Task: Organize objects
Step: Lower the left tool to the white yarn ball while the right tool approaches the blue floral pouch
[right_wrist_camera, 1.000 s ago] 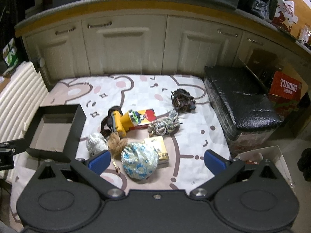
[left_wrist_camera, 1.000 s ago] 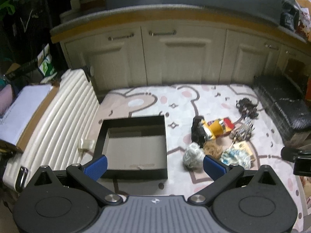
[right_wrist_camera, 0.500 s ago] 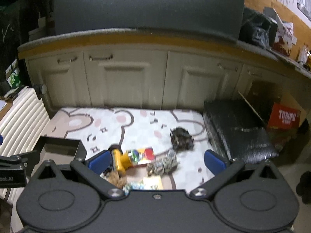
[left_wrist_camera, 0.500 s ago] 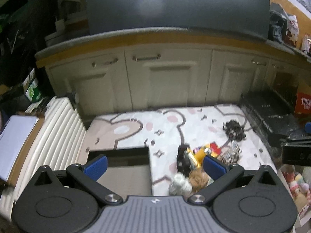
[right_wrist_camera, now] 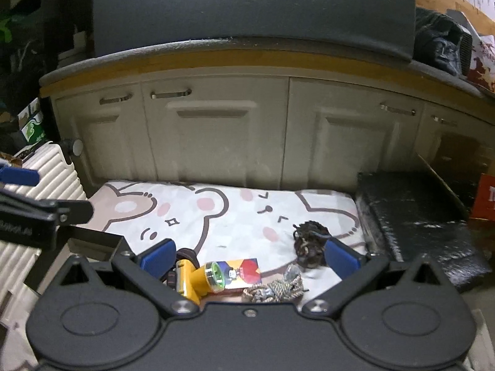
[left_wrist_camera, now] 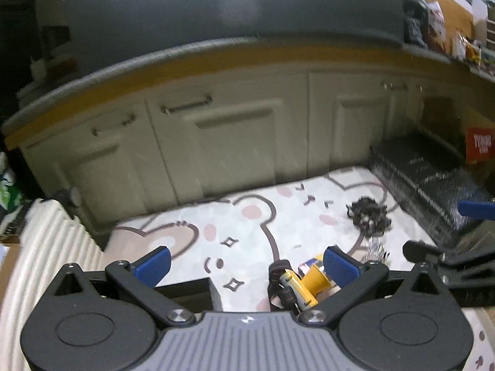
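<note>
Left claw (left_wrist_camera: 246, 264) is hanging wide open above the bear-print mat (left_wrist_camera: 247, 232), gripping nothing. Far left, a cream ribbed suitcase (right_wrist_camera: 46, 170) is lying beside the mat. Next to it, a black box (right_wrist_camera: 99, 241) is sitting on the mat's left side, only its far corner showing, inside not visible. Right of the box, a yellow headlamp (right_wrist_camera: 193, 279) with a dark strap is lying on the mat, touching a colourful card box (right_wrist_camera: 246, 270). Just right of that, a striped cord bundle (right_wrist_camera: 273, 289) is resting near the lower edge. Further back and right, a dark tangled cord bundle (right_wrist_camera: 309, 242) is lying apart from the rest. Right claw (right_wrist_camera: 249, 258) is hovering wide open over these items, empty. At the mat's right edge, a black wrapped block (right_wrist_camera: 414, 216) is sitting, with a red carton (left_wrist_camera: 479, 149) beyond it. Cream cabinets (right_wrist_camera: 216, 136) are running along the back. Left wrist view is blurring.
</note>
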